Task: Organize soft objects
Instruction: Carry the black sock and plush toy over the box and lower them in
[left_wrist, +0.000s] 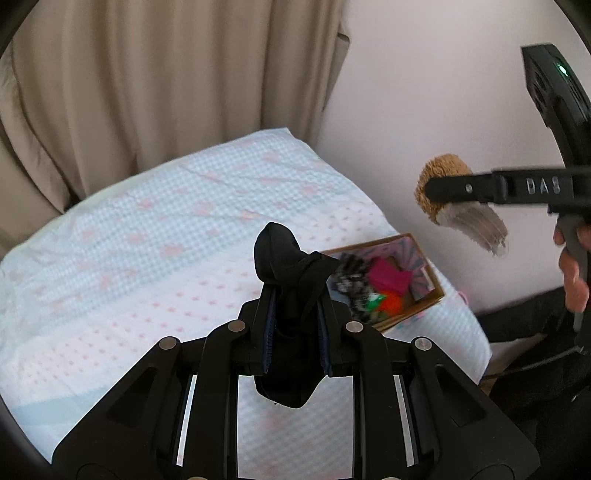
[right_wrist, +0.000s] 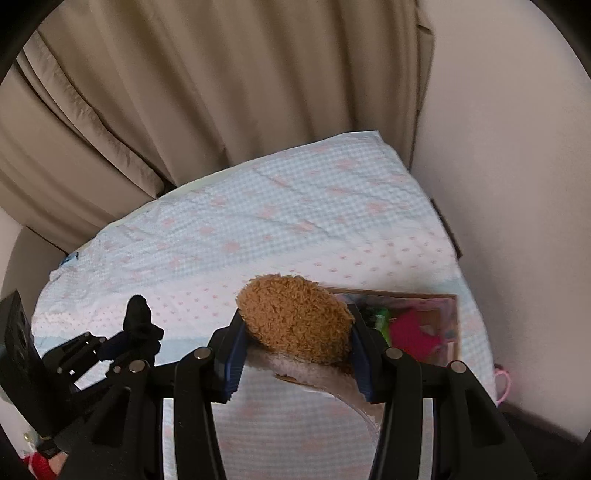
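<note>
My left gripper (left_wrist: 295, 295) is shut on a black sock (left_wrist: 284, 258), which sticks up past the fingertips and hangs below them, above the bed. It shows again in the right wrist view, left gripper (right_wrist: 122, 343) with the black sock (right_wrist: 138, 317). My right gripper (right_wrist: 295, 350) is shut on a brown fuzzy slipper (right_wrist: 295, 317) with a pale plush lining. From the left wrist view the right gripper (left_wrist: 439, 195) holds the slipper (left_wrist: 443, 173) in the air above and right of a cardboard box (left_wrist: 424, 295). The box (right_wrist: 452, 321) holds pink, orange, green and black-and-white soft items.
The bed has a pale blue checked cover with pink flowers (left_wrist: 166, 229) and a beige curtain (left_wrist: 166, 74) behind it. A white wall (left_wrist: 443, 92) runs along the right. A person's hand (left_wrist: 572, 269) grips the right tool's handle.
</note>
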